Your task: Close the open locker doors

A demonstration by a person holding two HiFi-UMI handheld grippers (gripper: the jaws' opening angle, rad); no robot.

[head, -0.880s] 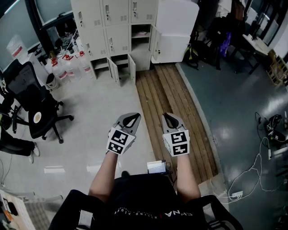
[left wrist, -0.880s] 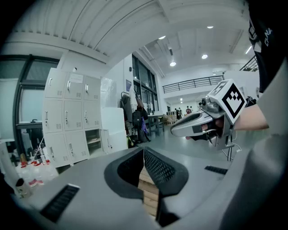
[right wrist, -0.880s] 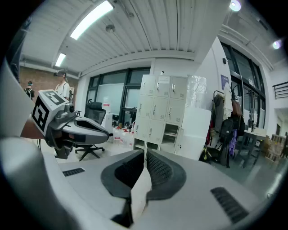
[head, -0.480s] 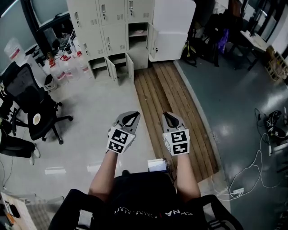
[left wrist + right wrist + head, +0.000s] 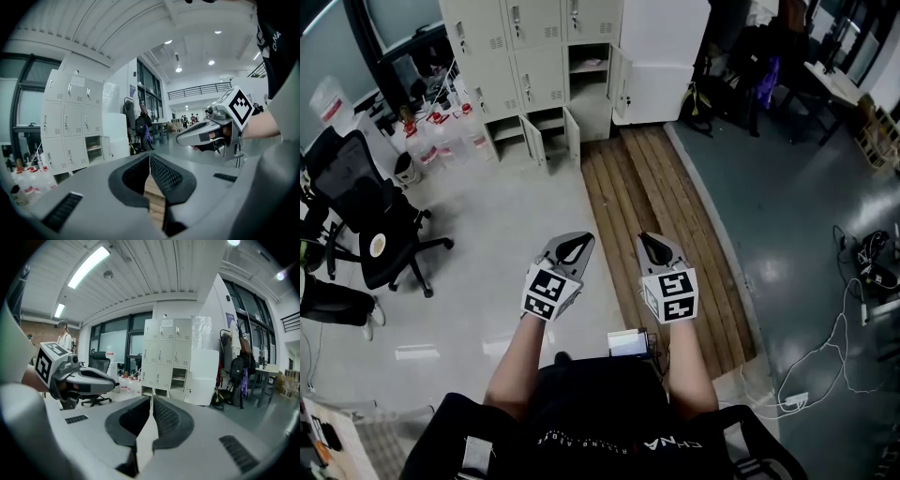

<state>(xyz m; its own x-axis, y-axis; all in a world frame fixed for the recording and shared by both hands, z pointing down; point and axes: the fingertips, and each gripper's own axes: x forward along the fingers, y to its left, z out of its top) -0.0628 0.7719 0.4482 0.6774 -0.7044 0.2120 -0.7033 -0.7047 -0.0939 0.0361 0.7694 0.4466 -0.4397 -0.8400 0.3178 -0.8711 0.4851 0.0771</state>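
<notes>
A bank of cream lockers [image 5: 525, 56] stands far ahead against the wall. Two bottom doors [image 5: 532, 142] hang open toward the floor side. One middle compartment [image 5: 591, 67] is open too, its door [image 5: 622, 94] swung right. My left gripper [image 5: 575, 246] and right gripper [image 5: 652, 246] are held side by side at waist height, well short of the lockers. Both are shut with nothing between the jaws. The left gripper [image 5: 150, 157] view shows the lockers [image 5: 70, 126] at left. The right gripper [image 5: 151, 399] view shows them [image 5: 166, 357] straight ahead.
A large white panel [image 5: 664, 56] stands right of the lockers. Wooden planks [image 5: 661, 216] run from them toward me. A black office chair [image 5: 370, 225] and several bottles [image 5: 441, 131] are at left. Bags [image 5: 741, 84] and cables [image 5: 853, 319] lie at right.
The head view has shifted a little, so the lockers sit slightly further left and higher. Both grippers stay shut in the same pose.
</notes>
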